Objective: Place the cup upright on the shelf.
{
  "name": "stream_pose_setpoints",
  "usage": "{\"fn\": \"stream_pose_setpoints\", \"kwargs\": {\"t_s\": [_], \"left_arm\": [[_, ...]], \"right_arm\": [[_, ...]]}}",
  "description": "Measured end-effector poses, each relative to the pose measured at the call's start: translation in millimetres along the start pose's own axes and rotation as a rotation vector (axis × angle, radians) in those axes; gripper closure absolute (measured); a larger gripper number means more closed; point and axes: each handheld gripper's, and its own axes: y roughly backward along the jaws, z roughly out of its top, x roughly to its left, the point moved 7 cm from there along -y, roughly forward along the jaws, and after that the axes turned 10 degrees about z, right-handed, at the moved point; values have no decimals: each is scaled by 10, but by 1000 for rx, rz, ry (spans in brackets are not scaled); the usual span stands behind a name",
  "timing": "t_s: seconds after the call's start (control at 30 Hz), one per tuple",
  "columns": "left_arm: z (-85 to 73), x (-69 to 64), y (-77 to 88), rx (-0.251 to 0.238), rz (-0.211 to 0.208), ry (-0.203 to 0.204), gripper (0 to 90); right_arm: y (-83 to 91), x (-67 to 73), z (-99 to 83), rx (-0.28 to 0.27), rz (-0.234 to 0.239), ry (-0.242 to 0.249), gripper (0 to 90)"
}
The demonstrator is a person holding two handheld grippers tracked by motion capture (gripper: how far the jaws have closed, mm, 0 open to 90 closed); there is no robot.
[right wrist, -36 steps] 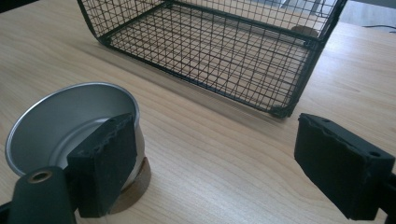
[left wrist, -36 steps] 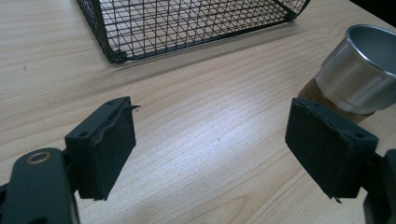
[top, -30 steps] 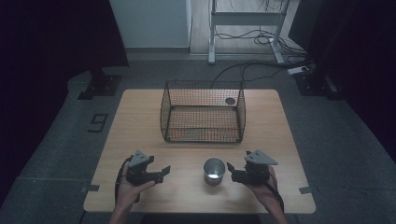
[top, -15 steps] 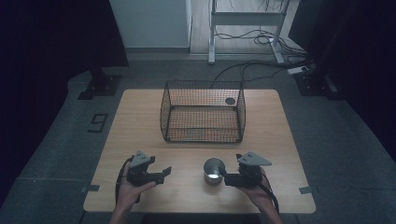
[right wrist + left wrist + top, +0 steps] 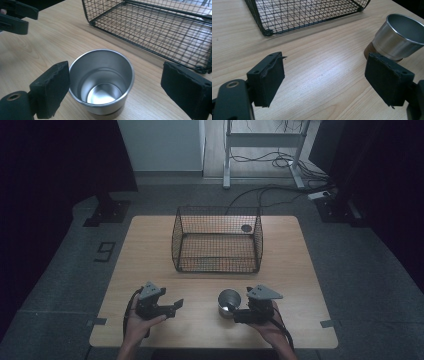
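We see bare wood between the left gripper point(image 5: 172, 306) and the metal cup point(image 5: 229, 301), so a hand can slide through there. The wire basket point(image 5: 218, 240) blocks the middle of the table point(image 5: 150, 245) behind the cup. There is open room on both sides of the basket.
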Motion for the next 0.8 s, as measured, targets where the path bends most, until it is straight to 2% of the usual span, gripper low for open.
{"fn": "stream_pose_setpoints", "kwargs": {"t_s": [0.17,0.23,0.8], "left_arm": [[16,-40,35,-6,-9,-9,163],[13,-29,27,-4,-5,-7,163],[5,-7,22,-2,0,-8,163]], "right_arm": [[-59,69,10,7,15,8,60],[-83,81,7,13,6,18,46],[-344,70,-85,68,1,21,0]]}}
